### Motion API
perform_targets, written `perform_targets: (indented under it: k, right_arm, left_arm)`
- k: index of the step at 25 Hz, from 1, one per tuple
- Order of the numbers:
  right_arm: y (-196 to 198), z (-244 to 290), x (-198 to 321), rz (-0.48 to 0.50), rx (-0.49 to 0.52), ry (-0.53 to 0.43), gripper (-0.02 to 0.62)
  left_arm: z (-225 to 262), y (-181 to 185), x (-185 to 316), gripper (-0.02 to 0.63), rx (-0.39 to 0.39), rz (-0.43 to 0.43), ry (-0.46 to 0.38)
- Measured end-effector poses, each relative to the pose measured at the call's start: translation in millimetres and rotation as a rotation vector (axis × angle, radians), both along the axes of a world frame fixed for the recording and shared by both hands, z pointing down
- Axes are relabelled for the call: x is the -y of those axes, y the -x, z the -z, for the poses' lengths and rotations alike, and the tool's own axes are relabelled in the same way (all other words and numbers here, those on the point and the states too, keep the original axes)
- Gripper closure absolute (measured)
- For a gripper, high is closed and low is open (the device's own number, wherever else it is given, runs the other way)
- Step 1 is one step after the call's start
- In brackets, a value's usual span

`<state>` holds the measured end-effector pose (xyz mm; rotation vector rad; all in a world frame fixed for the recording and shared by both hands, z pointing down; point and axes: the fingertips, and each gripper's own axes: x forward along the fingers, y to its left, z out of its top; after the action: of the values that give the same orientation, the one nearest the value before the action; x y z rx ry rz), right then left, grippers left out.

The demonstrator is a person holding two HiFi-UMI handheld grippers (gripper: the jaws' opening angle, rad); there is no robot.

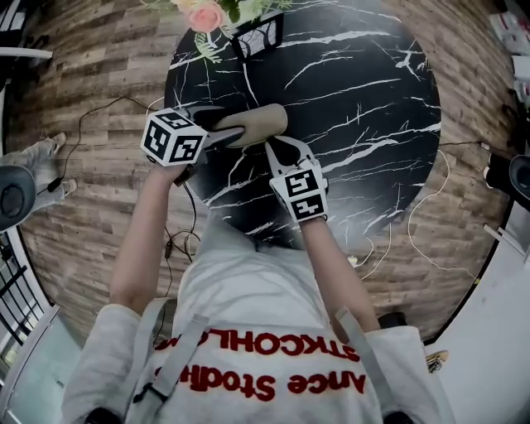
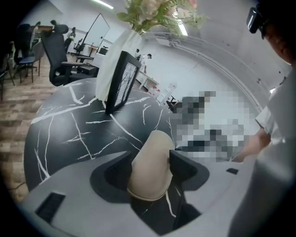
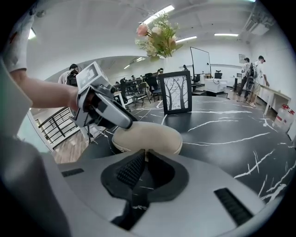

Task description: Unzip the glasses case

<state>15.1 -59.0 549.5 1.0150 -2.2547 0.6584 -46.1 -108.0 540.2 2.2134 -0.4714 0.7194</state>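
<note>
A beige glasses case [image 1: 257, 124] lies on a round black marble table [image 1: 356, 91]. My left gripper [image 1: 230, 121] comes in from the left. In the left gripper view its two pads press on both sides of the case's [image 2: 150, 166] rounded end, so it is shut on the case. My right gripper [image 1: 271, 143] reaches the case's near long side from below. In the right gripper view its tips [image 3: 144, 155] are shut together at the zip line of the case [image 3: 148, 136], with a small pale tab, seemingly the zipper pull, pinched between them.
A framed picture [image 1: 258, 37] and a vase of flowers [image 1: 207, 12] stand at the table's far edge, beyond the case. Cables [image 1: 108, 108] run over the wooden floor on the left. An office chair [image 2: 58, 55] stands beyond the table, and people [image 3: 252, 69] stand far back.
</note>
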Motion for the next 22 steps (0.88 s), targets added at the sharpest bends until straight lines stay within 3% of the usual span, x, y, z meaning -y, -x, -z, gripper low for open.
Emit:
perform_targets:
  k: [2, 5, 8, 12, 14, 19, 22]
  right_arm:
    - [-2.2, 0.4, 6.9, -0.007, -0.003, -0.010, 0.561]
    - [-10.7, -0.1, 14.8, -0.018, -0.037, -0.026, 0.563]
    - [-16.9, 0.7, 23.3, 0.010, -0.079, -0.055, 0.563]
    - [-16.1, 3.2, 26.3, 0.109, -0.057, -0.059, 0.563]
    - [-18.2, 5.3, 20.1, 0.171, -0.062, -0.064, 0.561]
    - [-32.5, 0.0, -9.4, 0.366, -0.021, 0.020, 0.561]
    - [-31.3, -8.2, -20.8, 0.501, -0.024, 0.064, 0.523]
  left_arm:
    - [-1.8, 3.1, -8.9, 0.350, 0.021, -0.005, 0.030]
    - [-5.4, -0.7, -31.4, 0.368, 0.080, -0.077, 0.058]
    - [-6.7, -8.0, -55.8, 0.397, 0.071, -0.097, 0.110]
    - [-13.4, -31.2, -103.0, 0.520, 0.028, -0.171, 0.206]
    - [-14.3, -34.6, -108.9, 0.530, 0.026, -0.158, 0.183]
    - [19.6, -30.0, -74.7, 0.537, -0.095, 0.018, 0.105]
    - [25.8, -35.6, -58.6, 0.584, -0.041, 0.005, 0.022]
